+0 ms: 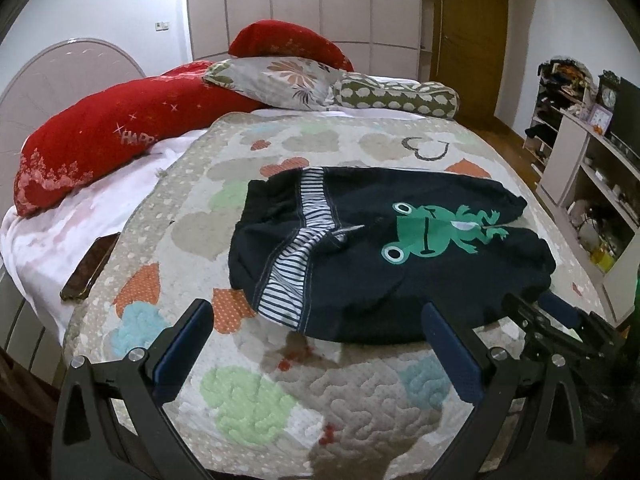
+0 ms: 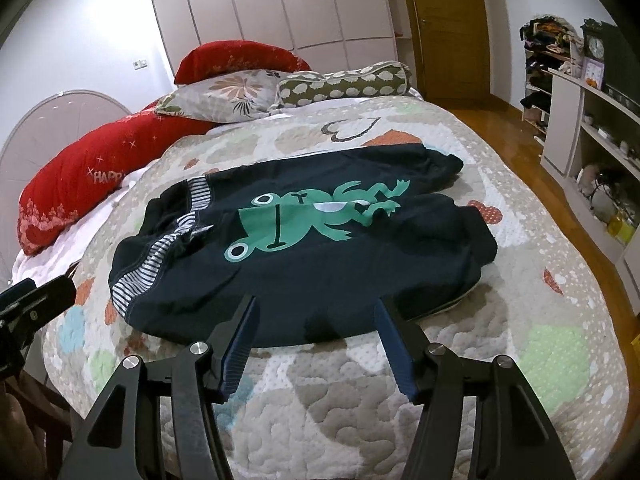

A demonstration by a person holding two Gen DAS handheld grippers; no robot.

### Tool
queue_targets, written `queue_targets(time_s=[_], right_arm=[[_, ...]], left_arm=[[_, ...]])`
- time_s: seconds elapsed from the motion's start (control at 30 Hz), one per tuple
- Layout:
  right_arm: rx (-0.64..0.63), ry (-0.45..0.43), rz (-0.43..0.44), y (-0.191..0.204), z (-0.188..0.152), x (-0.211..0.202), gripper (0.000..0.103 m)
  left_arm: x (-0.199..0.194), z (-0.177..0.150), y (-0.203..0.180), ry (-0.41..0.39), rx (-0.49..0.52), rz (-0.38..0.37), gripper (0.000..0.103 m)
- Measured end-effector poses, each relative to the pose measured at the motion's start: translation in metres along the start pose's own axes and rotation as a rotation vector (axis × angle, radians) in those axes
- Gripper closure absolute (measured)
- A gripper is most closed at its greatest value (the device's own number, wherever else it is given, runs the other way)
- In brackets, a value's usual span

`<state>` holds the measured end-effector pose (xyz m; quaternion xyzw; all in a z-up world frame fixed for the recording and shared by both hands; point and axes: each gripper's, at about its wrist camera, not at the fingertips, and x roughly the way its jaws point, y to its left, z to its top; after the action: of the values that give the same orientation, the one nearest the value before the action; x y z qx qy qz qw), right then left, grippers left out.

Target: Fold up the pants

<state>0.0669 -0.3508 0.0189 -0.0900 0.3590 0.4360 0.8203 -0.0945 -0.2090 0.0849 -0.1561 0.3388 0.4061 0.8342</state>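
1 pants on quilt; 2 grippers, L & R, both apart, empty

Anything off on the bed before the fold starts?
One thing: a phone lies at the quilt's edge, half on the white sheet. The pants lie spread out, waistband rumpled; nothing spilled or damaged.

On the bed's heart-patterned quilt, red pillows lie at the head, a phone beside it, shelves beyond.
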Motion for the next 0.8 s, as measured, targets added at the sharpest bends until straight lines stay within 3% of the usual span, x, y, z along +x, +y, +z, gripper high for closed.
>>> queue_targets(time_s=[0.8], right_arm=[[-0.003,0.04,-0.01,0.001,-0.008,0.008,0.036]], left_arm=[[0.011,-0.009,-0.006,0.062,0.022,-0.02,0.0]])
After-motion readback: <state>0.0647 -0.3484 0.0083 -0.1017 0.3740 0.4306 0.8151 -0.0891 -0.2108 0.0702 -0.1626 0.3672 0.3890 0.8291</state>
